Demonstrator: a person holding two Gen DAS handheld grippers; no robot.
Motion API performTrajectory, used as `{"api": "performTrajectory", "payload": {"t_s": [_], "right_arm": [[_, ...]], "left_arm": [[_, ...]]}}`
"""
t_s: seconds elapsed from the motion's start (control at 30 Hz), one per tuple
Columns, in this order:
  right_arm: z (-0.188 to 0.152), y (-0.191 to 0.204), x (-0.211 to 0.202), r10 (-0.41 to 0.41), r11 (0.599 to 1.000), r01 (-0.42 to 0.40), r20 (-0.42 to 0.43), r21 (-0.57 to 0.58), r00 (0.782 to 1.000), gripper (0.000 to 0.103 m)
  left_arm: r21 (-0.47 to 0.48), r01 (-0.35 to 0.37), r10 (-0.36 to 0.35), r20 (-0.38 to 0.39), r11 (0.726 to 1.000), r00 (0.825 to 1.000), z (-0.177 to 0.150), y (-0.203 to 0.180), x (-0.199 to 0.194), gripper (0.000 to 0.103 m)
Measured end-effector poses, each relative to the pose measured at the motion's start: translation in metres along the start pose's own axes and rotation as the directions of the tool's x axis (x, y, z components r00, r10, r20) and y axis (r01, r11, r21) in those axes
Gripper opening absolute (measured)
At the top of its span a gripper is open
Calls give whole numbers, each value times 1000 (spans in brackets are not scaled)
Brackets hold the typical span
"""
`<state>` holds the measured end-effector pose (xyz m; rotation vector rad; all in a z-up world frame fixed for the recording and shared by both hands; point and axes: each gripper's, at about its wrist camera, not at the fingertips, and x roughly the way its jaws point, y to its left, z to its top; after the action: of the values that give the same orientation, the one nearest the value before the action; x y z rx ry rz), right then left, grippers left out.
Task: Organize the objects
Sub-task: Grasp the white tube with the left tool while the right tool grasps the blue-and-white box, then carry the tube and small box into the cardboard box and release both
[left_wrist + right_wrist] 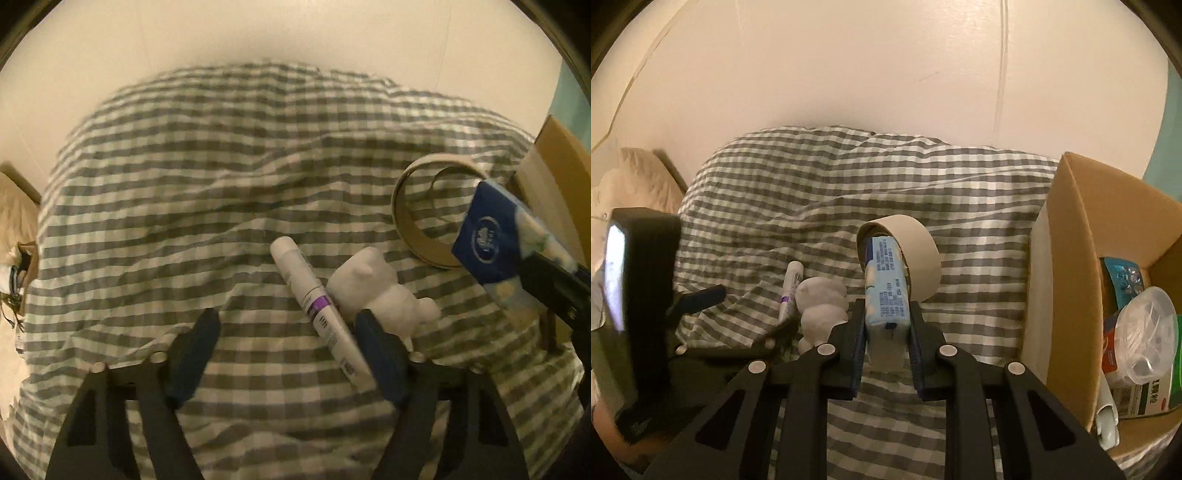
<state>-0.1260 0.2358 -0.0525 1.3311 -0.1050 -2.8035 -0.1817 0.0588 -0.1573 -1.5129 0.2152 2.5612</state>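
My right gripper (886,325) is shut on a blue tissue pack (885,291) and holds it above the checked bedspread (812,192); the pack also shows in the left wrist view (487,236). My left gripper (286,325) is open just above the bedspread (221,166). A white tube with a purple band (314,306) lies against its right finger (380,354). A white bear figurine (373,291) lies just right of the tube. A cardboard tape ring (428,206) stands behind. The tube (788,291), bear (820,306) and ring (916,254) also show in the right wrist view.
An open cardboard box (1071,240) stands at the right, holding a clear plastic container (1145,325) and packaged goods. Its edge shows in the left wrist view (554,155). A beige pillow (639,177) lies at the far left. A white wall is behind.
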Motion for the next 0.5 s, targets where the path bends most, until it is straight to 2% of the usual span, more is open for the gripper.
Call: {"api": "performTrajectory", "payload": {"t_s": [0.1,0.13,0.17,0.2,0.27,0.33,0.5], "right_arm": [[0,3,2,-4,1000,4,-4,-12,1000,20],[-1,5,4,-5,1000,5,-4,-16,1000,20],[-1,6,4,-4,1000,4,-5,-20,1000,20],[-1,7,5,-3,1000,3,-5,-24,1000,20],[-1,8,6,-3,1000,3,-8,-27,1000,20],[-2,9,7,0,1000,0,-12,-27,1000,20],[-7,14,1,-2,1000,1,-15,-29,1000,20]], "left_arm": [[17,18,-17,-44,1000,999,0,-3,17,56],[17,30,-29,-58,999,998,0,-3,22,46],[16,40,-39,-63,999,997,0,-2,26,41],[11,49,-48,-64,999,997,0,-1,27,39],[-1,61,-61,-52,998,997,0,2,24,25],[-6,73,-74,-37,997,997,-2,6,17,17],[-24,143,-143,6,989,990,-11,15,-20,15]]}}
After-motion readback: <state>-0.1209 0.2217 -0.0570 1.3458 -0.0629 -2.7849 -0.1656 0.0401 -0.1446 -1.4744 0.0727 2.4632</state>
